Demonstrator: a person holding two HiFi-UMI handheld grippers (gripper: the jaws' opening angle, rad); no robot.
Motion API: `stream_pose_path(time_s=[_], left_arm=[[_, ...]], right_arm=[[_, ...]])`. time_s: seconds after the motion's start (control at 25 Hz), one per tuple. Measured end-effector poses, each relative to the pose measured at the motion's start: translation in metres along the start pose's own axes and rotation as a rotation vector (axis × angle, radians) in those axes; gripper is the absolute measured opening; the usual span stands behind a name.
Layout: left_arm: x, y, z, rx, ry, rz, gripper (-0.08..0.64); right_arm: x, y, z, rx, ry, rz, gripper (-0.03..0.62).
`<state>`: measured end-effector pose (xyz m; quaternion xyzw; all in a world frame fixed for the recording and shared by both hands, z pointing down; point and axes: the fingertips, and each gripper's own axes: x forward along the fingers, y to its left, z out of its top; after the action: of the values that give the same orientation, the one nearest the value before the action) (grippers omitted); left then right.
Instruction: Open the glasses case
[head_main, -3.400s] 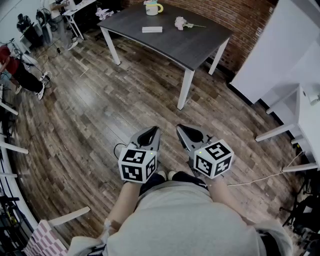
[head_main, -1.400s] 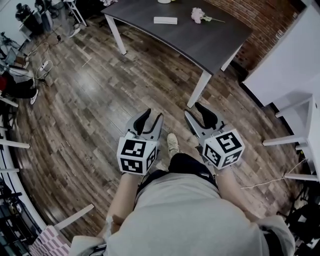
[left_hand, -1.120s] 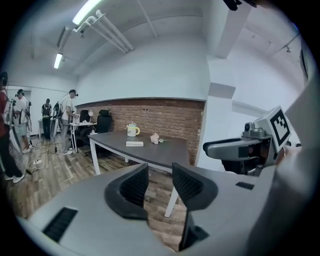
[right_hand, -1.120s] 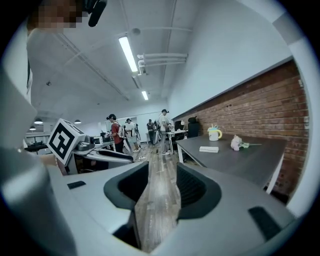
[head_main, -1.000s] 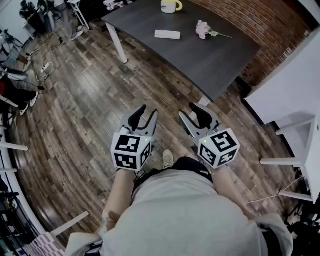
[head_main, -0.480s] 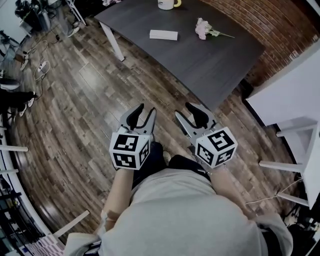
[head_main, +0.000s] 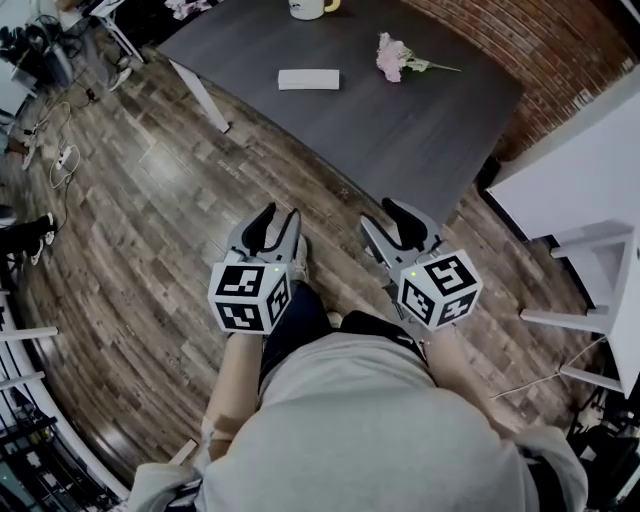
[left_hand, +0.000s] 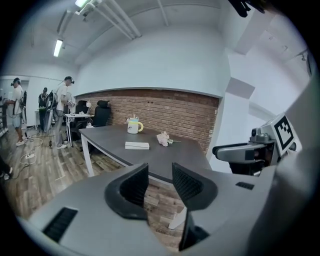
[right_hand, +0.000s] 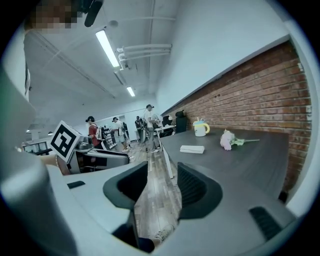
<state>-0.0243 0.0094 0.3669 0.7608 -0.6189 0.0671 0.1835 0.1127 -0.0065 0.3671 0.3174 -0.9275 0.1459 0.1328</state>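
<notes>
The glasses case (head_main: 308, 79) is a flat white box lying shut on the dark grey table (head_main: 400, 130), also seen as the case (left_hand: 137, 145) and the case (right_hand: 192, 149) in the two gripper views. My left gripper (head_main: 272, 222) and right gripper (head_main: 392, 222) hover side by side over the wooden floor, short of the table's near edge and well away from the case. The left gripper (left_hand: 160, 182) is open and empty. On the right gripper (right_hand: 164, 182) the jaws are opening, with nothing between them.
A white mug (head_main: 308, 8) and a pink flower (head_main: 392, 57) sit on the table beyond the case. White furniture (head_main: 590, 170) stands at the right. White table legs (head_main: 200, 95) reach the floor at the left. Several people (left_hand: 64, 107) stand far off.
The person has walked toward the table: it and the case sit lower and nearer in the head view. Both grippers have come close to its near edge, still empty.
</notes>
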Motion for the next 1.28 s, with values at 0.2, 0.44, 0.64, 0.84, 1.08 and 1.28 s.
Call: stream_pose_path(time_s=[0.2,0.44,0.64,0.84,1.08,1.28], left_arm=[[0.038,0.040,0.018,-0.002,0.012,-0.024,0.144],[0.096,0.088,0.058,0.039,0.020,-0.076,0.144],[0.141,0.133,0.078,0.050,0.034,-0.124,0.144],[0.175,0.163,0.092,0.047,0.042,-0.149,0.144],[0.196,0.185,0.096,0.030,0.065,-0.170,0.144],[0.201,0.195,0.084,-0.002,0.114,-0.186,0.144]], right_arm=[[0.042,-0.025,0.016,0.019,0.011,-0.049,0.181],[0.107,-0.050,0.048,0.037,-0.006,-0.096,0.181],[0.167,-0.068,0.073,0.057,-0.037,-0.146,0.180],[0.205,-0.082,0.087,0.053,-0.019,-0.171,0.181],[0.233,-0.095,0.090,0.089,0.004,-0.194,0.181],[0.243,-0.093,0.086,0.082,0.039,-0.194,0.181]])
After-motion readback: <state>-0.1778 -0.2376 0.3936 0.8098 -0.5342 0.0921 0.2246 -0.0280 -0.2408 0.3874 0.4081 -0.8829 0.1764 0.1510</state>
